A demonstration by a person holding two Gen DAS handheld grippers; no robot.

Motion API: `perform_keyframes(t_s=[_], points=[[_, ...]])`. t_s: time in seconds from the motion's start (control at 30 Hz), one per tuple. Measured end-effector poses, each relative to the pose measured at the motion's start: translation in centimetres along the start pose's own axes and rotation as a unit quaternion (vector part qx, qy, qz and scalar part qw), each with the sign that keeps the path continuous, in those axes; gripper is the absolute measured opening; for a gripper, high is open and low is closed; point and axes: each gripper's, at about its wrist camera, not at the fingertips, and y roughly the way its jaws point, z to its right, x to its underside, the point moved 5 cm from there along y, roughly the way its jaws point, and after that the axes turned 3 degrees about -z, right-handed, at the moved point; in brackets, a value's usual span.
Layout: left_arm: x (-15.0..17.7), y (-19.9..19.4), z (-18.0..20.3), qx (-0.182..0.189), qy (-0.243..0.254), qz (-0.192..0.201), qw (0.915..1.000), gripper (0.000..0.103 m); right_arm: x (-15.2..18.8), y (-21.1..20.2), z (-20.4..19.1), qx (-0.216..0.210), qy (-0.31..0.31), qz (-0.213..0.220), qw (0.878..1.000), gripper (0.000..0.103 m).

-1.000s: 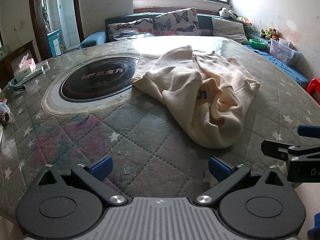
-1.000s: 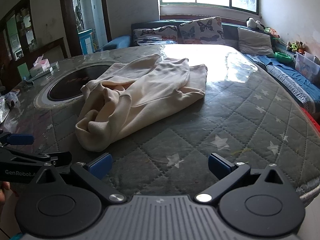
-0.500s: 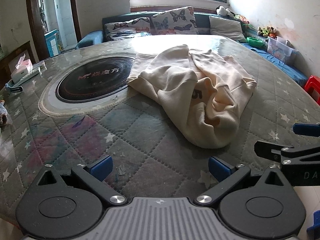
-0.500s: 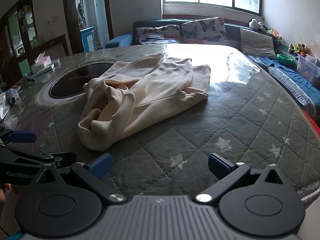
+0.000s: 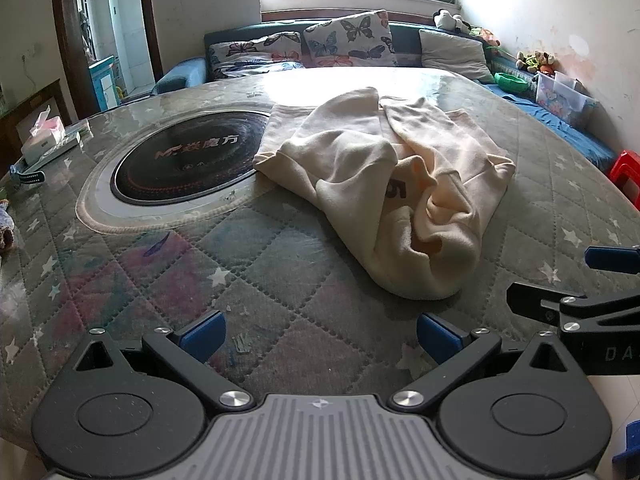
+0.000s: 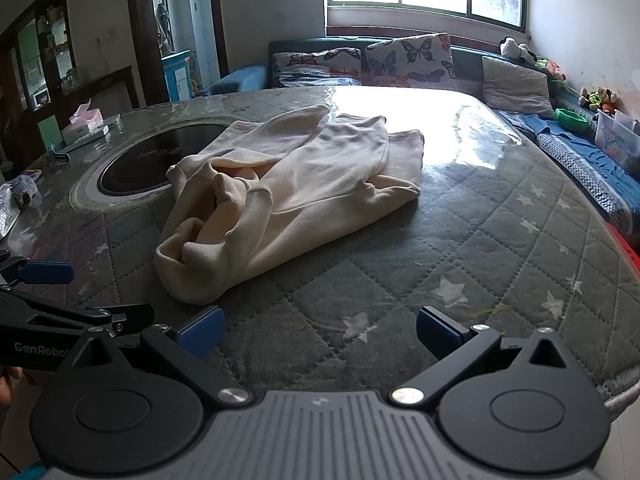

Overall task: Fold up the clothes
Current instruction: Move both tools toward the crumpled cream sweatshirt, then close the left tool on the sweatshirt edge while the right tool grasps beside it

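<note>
A cream sweatshirt point(image 5: 400, 184) lies crumpled in a heap on the round quilted table point(image 5: 280, 256), a dark number showing in its folds. Its near end bulges toward me. The right wrist view shows the same sweatshirt point(image 6: 288, 192) at centre left. My left gripper point(image 5: 320, 336) hovers open over the table's near edge, a short way in front of the heap, holding nothing. My right gripper point(image 6: 320, 332) is open too, beside and just right of the heap's near end, and empty. Each gripper shows at the edge of the other's view.
A black round hob plate point(image 5: 184, 164) is set in the table left of the garment. A tissue box point(image 5: 44, 136) and small items sit at the far left rim. A sofa with butterfly cushions point(image 5: 348, 40) stands behind; a red stool point(image 5: 626, 168) at the right.
Both grippers have edged forward and a little higher over the table, so the sweatshirt looks slightly nearer. The garment itself has not moved.
</note>
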Motion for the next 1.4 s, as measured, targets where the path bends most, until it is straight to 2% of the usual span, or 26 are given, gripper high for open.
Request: perform_keyframes(t_s=[0.43, 0.77, 1.13, 1.4], points=[[-0.9, 0.1, -0.2, -0.003, -0.001, -0.002, 1.0000, 0.103, -0.7, 0.3, -0.1, -0.006, 0.002, 0.001, 1.000, 0.103], [-3.2, 0.5, -0.7, -0.001, 0.001, 0.002, 1.0000, 0.103, -2.2, 0.9, 0.0, -0.010, 0.001, 0.005, 1.000, 0.103], [-7.6, 1.9, -0.6, 0.014, 0.027, 0.020, 0.9993, 0.103, -6.2, 2.5, 1.5, -0.006, -0.001, 0.017, 1.000, 0.103], [-11.3, 3.8, -0.7, 0.003, 0.055, 0.046, 0.9975, 0.102, -9.9, 4.3, 3.3, -0.004, -0.007, 0.020, 1.000, 0.099]])
